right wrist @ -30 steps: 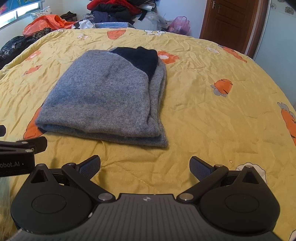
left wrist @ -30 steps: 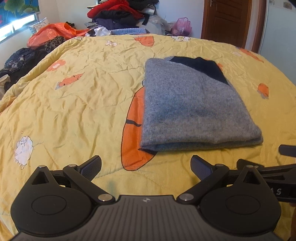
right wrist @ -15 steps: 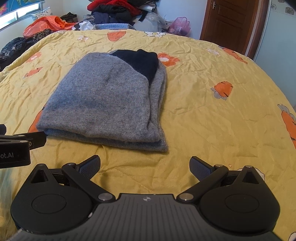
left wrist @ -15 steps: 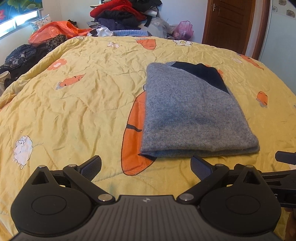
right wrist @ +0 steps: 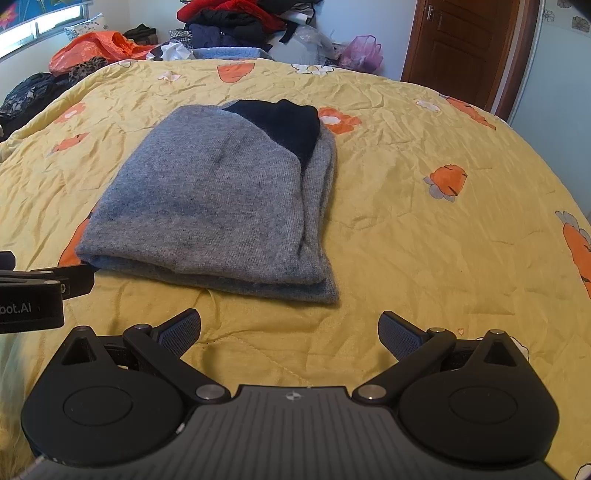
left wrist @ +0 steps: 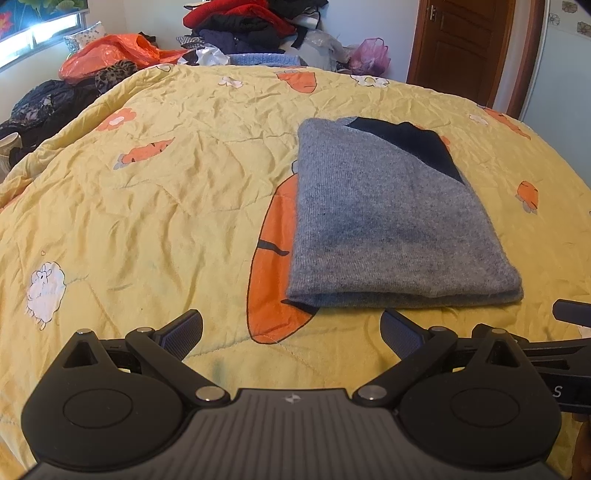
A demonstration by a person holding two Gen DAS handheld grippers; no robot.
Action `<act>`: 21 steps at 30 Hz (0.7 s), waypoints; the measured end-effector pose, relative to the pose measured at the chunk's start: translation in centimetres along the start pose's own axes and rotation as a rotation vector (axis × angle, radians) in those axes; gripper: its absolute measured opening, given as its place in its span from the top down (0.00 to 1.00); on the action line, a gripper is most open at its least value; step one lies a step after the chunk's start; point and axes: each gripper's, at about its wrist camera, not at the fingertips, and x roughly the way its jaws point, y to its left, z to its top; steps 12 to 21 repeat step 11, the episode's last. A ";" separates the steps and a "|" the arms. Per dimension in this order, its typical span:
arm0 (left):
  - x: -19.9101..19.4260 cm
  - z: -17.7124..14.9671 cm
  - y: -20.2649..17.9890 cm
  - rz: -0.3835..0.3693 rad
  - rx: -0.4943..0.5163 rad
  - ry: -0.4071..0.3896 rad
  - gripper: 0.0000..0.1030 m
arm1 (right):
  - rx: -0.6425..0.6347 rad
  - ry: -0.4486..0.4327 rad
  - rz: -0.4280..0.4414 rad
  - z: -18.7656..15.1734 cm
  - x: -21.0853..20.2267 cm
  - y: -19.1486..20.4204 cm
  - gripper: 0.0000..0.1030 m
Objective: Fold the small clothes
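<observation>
A grey knit garment [left wrist: 384,221] with a dark navy part at its far end lies folded flat on the yellow bedspread [left wrist: 147,206]. It also shows in the right wrist view [right wrist: 214,199]. My left gripper [left wrist: 291,330] is open and empty, just short of the garment's near left corner. My right gripper [right wrist: 290,330] is open and empty, a little in front of the garment's near right corner. Each gripper shows at the edge of the other's view, the right one [left wrist: 569,314] and the left one [right wrist: 44,291].
A pile of clothes [left wrist: 255,22] and an orange plastic bag [left wrist: 110,55] lie beyond the bed's far edge. Dark clothes [left wrist: 40,107] lie at the left. A brown wooden door [left wrist: 461,44] stands at the back right.
Both grippers have drawn back slightly from the garment and risen a little. The garment has not moved. Both jaws stay open.
</observation>
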 end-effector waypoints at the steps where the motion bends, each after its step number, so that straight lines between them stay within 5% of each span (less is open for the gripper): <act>1: 0.0 0.0 0.0 0.000 -0.001 0.003 0.00 | -0.001 0.001 0.001 0.0 0.0 0.0 0.00; 7: -1.4 -0.6 0.5 0.012 -0.019 -0.114 0.00 | -0.005 0.005 0.006 -0.1 0.1 0.1 0.00; 21: -1.2 0.6 2.2 0.027 -0.005 -0.121 0.00 | -0.008 -0.011 0.017 0.2 -0.1 -0.2 0.00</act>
